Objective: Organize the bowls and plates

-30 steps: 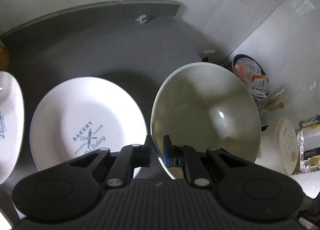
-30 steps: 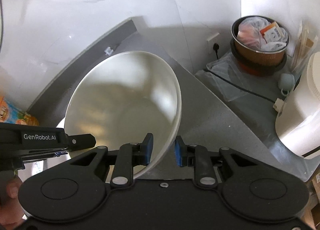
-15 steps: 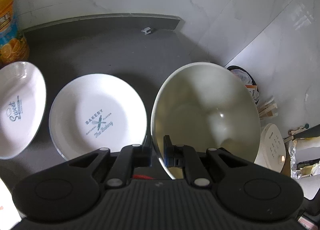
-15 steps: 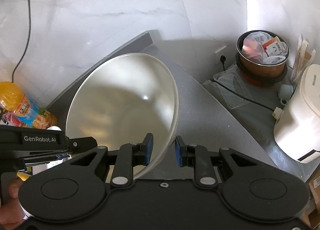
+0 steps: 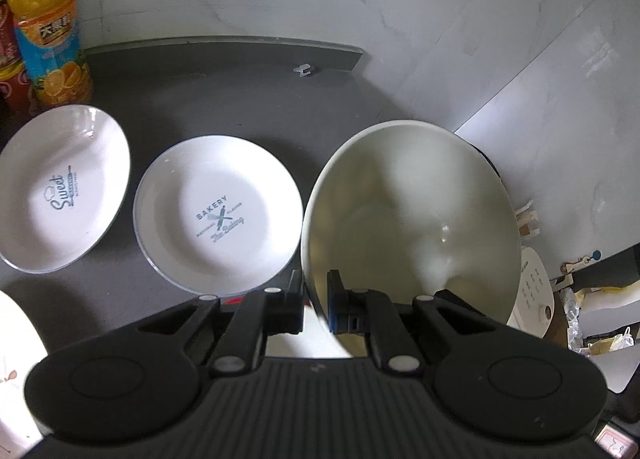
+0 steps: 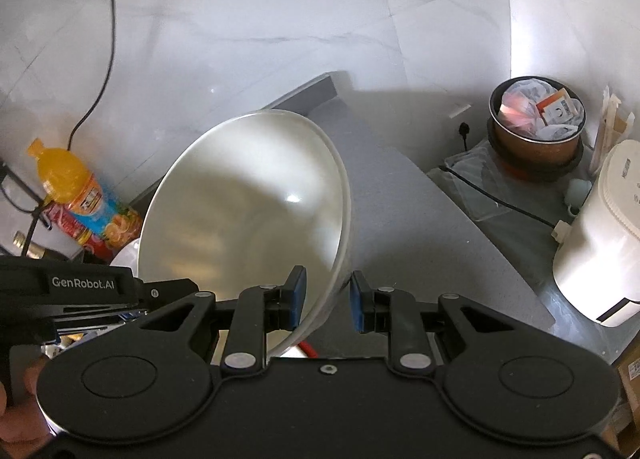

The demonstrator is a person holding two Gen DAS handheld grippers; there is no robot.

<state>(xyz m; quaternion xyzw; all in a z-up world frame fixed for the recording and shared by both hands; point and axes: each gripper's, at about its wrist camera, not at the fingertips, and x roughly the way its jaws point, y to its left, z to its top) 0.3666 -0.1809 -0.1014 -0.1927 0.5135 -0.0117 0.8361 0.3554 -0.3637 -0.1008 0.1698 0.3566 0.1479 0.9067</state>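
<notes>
A large cream bowl (image 5: 412, 211) hangs tilted above the dark grey counter (image 5: 224, 99). My left gripper (image 5: 315, 301) is shut on its near rim. In the right wrist view the same bowl (image 6: 248, 211) sits with its rim between the pads of my right gripper (image 6: 327, 299), which is shut on it. On the counter lie a round white "Bakery" plate (image 5: 218, 215) and, left of it, an oval white "Sweet" plate (image 5: 60, 191). The edge of another white dish (image 5: 16, 339) shows at the lower left.
An orange juice bottle (image 5: 48, 31) and a red container (image 5: 8, 59) stand at the counter's back left by the marble wall. Off the counter's right end sit a white rice cooker (image 6: 600, 243) and a brown pot (image 6: 538, 127) stuffed with packets. A hand (image 6: 16, 411) holds the left gripper's body (image 6: 80, 291).
Both grippers have risen and drawn back with the bowl held between them. The oval plate, the juice bottle and more of the wall have come into view.
</notes>
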